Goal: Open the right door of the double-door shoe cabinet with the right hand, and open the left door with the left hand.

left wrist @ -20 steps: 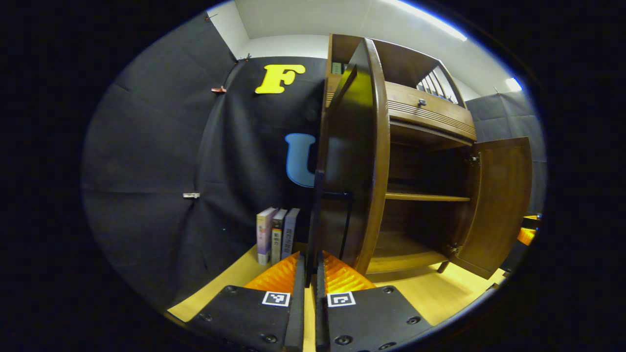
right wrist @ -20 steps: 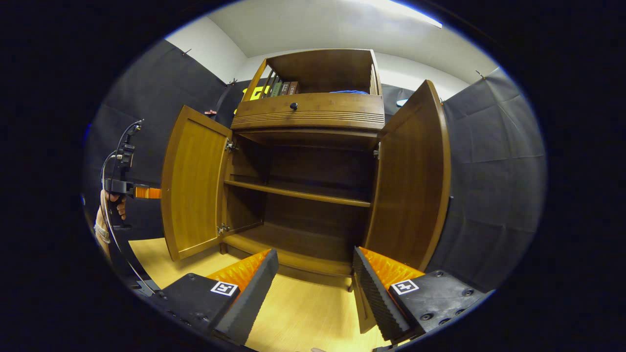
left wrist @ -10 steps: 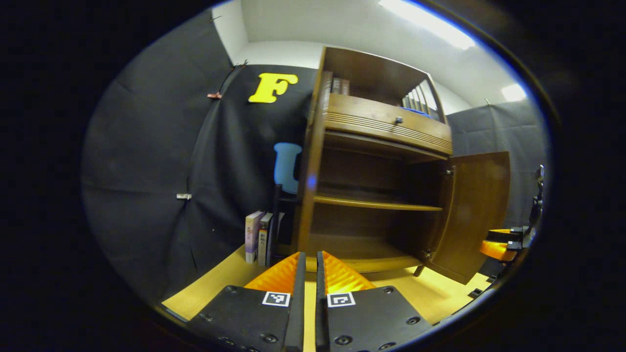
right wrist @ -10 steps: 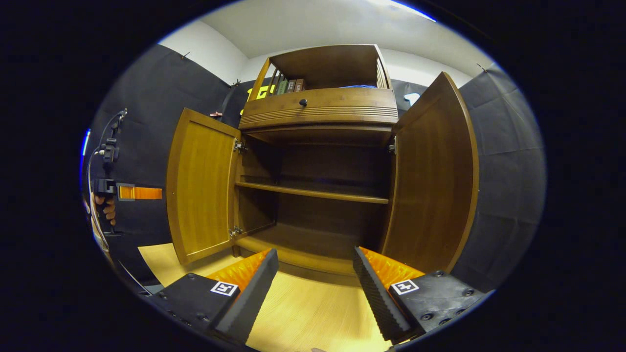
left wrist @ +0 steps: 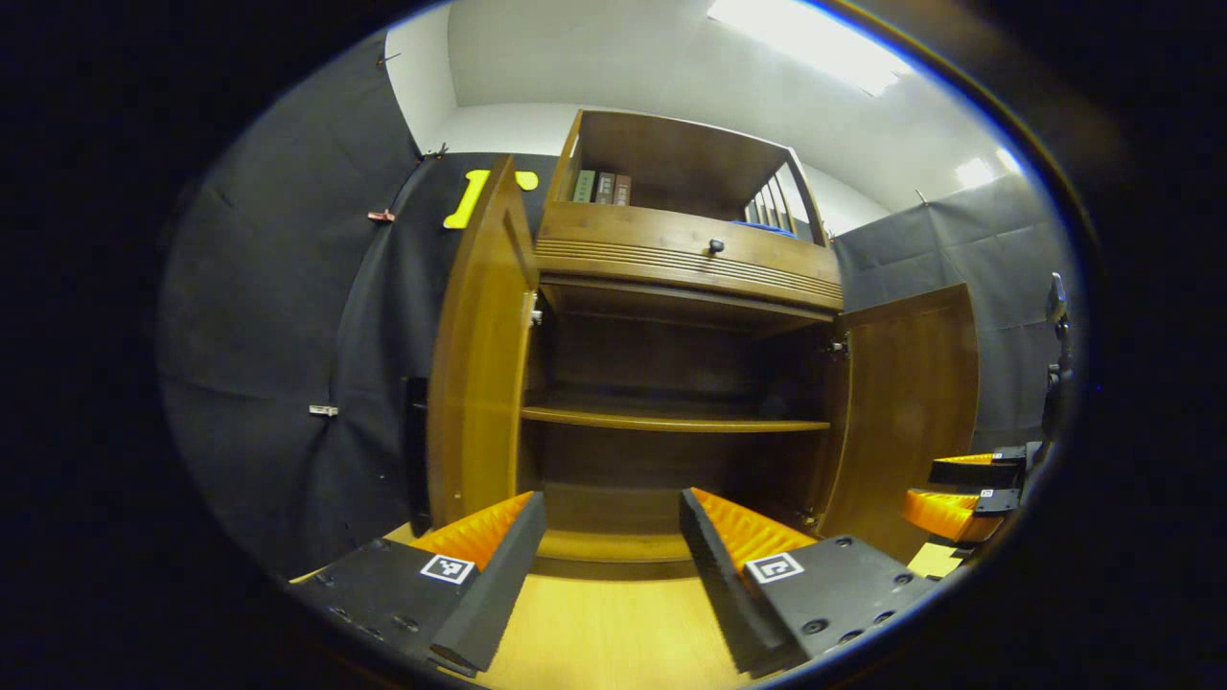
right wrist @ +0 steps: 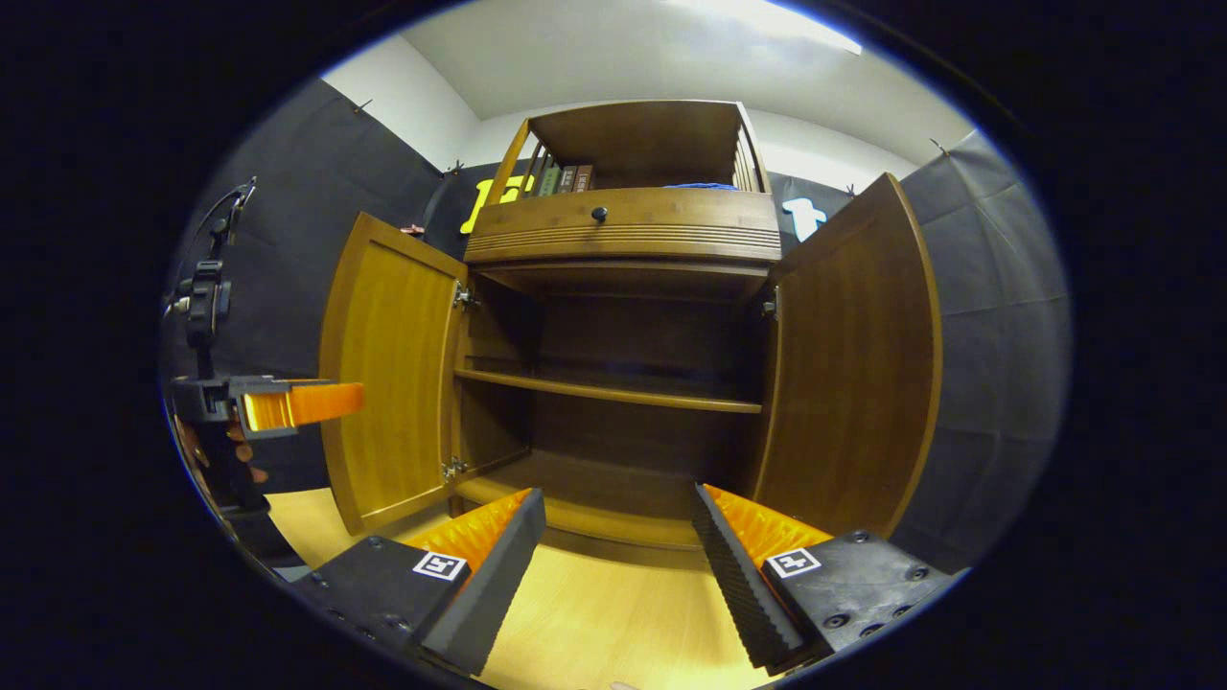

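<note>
The shoe cabinet (right wrist: 623,316) stands on the wooden floor (right wrist: 613,623) directly ahead. Its left door (right wrist: 388,374) and right door (right wrist: 848,374) are both swung wide. The left gripper (left wrist: 604,565) and right gripper (right wrist: 613,565) are released, fingers spread and grasping nothing. Risk: a gripper drifting sideways could strike a door edge and swing it back. The right gripper view shows the left gripper beside the left door, held by a hand (right wrist: 206,450). The left gripper view shows the left door nearly edge-on.
</note>
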The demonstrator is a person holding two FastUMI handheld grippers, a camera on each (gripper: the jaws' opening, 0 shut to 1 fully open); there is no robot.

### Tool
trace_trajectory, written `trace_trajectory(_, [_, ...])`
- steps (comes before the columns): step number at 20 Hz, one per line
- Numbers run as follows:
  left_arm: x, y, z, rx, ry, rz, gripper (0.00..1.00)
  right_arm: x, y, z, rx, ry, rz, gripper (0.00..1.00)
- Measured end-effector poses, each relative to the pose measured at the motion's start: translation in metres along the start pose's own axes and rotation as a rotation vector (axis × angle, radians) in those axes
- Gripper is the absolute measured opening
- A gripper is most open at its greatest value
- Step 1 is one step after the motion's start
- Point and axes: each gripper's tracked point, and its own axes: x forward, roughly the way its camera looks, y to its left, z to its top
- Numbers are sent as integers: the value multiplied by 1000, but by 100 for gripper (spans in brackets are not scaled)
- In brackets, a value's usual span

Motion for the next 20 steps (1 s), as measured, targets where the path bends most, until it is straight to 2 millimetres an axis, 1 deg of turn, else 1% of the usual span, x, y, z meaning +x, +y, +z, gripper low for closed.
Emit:
trace_trajectory(1, [1, 2, -1, 25, 5, 25, 89, 1, 2, 2, 0, 0, -2, 96])
trace_trajectory(2, [1, 3, 1, 52, 5, 51, 92, 2, 3, 7, 1, -5, -6, 98])
trace_trajectory(4, [5, -3, 1, 90, 6, 78, 91, 4, 5, 16, 6, -17, -13, 98])
trace_trajectory(6, [11, -10, 2, 83, 5, 76, 91, 3, 8, 21, 7, -22, -12, 98])
trace_trajectory(7, [11, -14, 3, 66, 7, 65, 92, 3, 9, 24, 6, -25, -11, 99])
trace_trajectory(8, [13, -17, 5, 47, 8, 53, 91, 3, 10, 27, 1, -32, -10, 98])
trace_trajectory(10, [13, -19, 10, 32, 2, 49, 92, 3, 12, 33, -15, -44, -10, 99])
trace_trajectory(11, [13, -18, 13, 39, -5, 57, 92, 3, 14, 36, -22, -50, -3, 97])
trace_trajectory(12, [13, -17, 16, 49, -13, 69, 92, 4, 16, 34, -27, -50, 0, 98])
trace_trajectory(14, [14, -18, 15, 59, -15, 79, 92, 4, 16, 31, -31, -39, -1, 99])
trace_trajectory(15, [15, -21, 14, 60, -13, 73, 91, 3, 15, 31, -28, -35, -4, 96])
trace_trajectory(16, [15, -24, 12, 58, -10, 66, 91, 4, 14, 32, -23, -36, -9, 96])
trace_trajectory(17, [15, -26, 11, 56, -7, 56, 94, 4, 11, 33, -14, -41, -19, 98])
trace_trajectory(20, [16, -32, 9, 46, -4, 30, 94, 4, 4, 37, 21, -54, -47, 97])
